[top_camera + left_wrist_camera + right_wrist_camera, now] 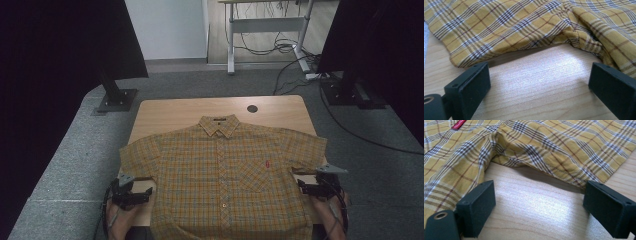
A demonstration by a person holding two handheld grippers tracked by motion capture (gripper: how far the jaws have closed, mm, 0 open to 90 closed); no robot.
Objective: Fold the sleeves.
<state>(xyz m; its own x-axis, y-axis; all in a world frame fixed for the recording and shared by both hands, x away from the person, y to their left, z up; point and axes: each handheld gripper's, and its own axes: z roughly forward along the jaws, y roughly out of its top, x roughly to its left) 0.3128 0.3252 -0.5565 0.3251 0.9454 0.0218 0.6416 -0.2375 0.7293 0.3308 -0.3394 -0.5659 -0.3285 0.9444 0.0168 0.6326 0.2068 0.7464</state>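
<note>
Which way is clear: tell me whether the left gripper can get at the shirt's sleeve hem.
Probably yes: the left gripper stands open just short of the sleeve hem, with bare table between.

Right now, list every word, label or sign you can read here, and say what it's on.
No text is legible.
Red tag on the plaid shirt: pale script, too blurred to read.
The same mark, seen as a red spot above the chest pocket in the high view: too small to read.

A light wooden table (170, 111) stands in the middle of the frame, with a round hole near its upper right edge. A yellow checked shirt (225, 175) lies flat on it, front up, covering the lower part.
</note>
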